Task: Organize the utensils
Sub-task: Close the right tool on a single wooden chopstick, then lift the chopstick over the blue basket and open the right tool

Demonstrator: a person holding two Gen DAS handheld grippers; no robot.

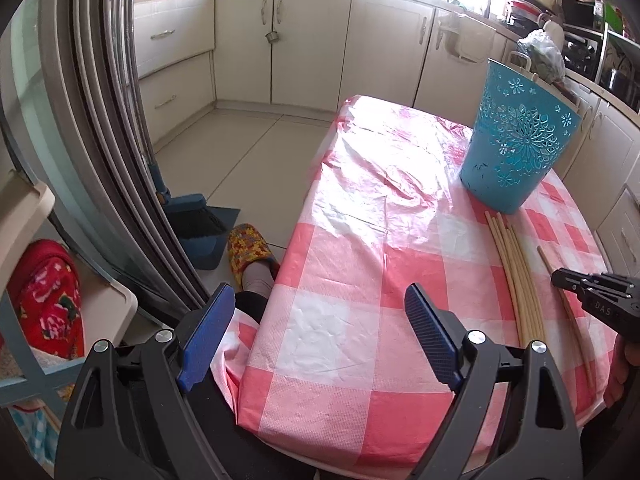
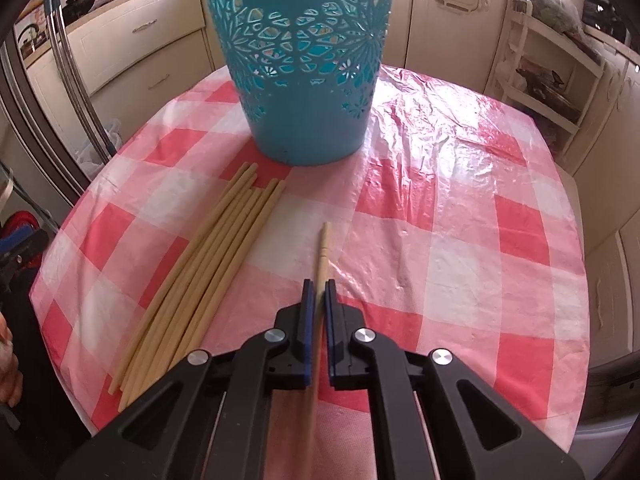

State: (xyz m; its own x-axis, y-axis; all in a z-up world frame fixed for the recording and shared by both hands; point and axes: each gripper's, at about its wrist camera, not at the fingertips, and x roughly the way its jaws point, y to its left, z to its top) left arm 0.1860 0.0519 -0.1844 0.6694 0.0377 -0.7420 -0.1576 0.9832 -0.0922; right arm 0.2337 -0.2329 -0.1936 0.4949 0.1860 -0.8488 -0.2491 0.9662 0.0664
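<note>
The right gripper is clenched on a single chopstick, whose long axis points up-frame toward the blue basket; the left gripper hangs released, farther off.

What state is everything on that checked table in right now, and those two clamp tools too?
Blue basket: upright on the tablecloth, no chopsticks seen in it.
Chopstick bundle: lying flat beside the basket, untouched.
Single chopstick: apart from the bundle, clamped between the pads.
Right gripper: shut on the single chopstick.
Left gripper: open wide, nothing between its pads, at the table edge.
</note>
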